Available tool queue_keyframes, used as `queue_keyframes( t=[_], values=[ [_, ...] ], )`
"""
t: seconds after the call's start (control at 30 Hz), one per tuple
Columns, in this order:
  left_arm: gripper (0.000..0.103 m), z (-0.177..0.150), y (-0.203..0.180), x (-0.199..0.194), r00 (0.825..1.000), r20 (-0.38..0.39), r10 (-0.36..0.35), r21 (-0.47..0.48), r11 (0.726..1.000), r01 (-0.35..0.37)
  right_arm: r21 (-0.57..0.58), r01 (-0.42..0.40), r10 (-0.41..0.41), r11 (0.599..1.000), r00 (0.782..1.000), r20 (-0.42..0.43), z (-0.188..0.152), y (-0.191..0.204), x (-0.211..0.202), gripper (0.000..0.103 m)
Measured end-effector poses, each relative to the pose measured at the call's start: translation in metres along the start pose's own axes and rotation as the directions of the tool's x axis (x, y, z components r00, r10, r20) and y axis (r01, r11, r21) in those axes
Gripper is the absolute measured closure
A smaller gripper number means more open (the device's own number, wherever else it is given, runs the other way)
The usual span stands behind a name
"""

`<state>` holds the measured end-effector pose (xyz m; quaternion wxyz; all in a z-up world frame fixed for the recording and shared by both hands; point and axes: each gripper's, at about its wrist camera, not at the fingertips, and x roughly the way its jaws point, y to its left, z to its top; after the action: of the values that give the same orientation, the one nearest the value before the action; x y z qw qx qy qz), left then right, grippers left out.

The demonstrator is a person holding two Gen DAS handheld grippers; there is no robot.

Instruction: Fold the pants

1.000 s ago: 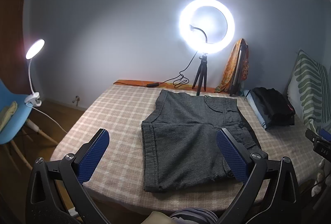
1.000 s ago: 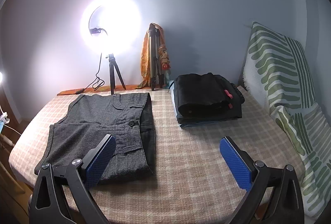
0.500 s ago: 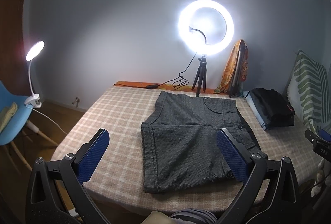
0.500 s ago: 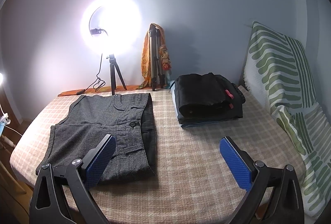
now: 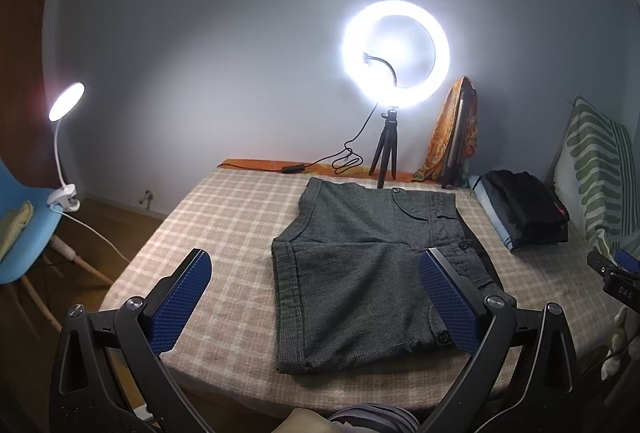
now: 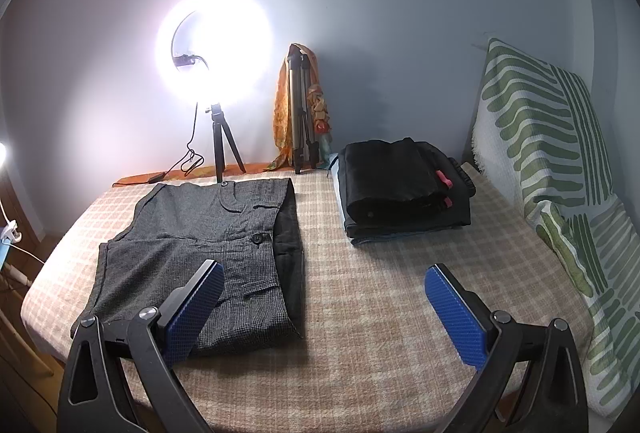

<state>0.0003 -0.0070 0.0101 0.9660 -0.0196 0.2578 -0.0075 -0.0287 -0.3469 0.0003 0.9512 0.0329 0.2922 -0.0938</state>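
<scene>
We see the pants (image 5: 372,273) flat on the bed (image 5: 224,217), seemingly halved already. Left gripper (image 5: 316,297) and right gripper (image 6: 324,303) gape empty; we'd pinch both near hem corners evenly.

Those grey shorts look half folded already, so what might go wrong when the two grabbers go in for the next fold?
Three things, I'd guess. The grey shorts are doubled over, so a pinch at the edge may catch only the top layer. Their near hem lies close to the bed edge, so a tug could drag them off. Both the left gripper and right gripper hang open above the bed; the right one might brush the folded black stack.
</scene>
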Motion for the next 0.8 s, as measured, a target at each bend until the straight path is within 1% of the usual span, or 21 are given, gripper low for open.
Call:
queue_keyframes(
  t=[0.8],
  values=[
    [0.000, -0.0009, 0.0009, 0.0005, 1.000, 0.006, 0.006, 0.008, 1.000, -0.006, 0.004, 0.001, -0.001, 1.000, 1.000, -0.002, 0.0006, 0.0004, 0.0002, 0.001]
  ],
)
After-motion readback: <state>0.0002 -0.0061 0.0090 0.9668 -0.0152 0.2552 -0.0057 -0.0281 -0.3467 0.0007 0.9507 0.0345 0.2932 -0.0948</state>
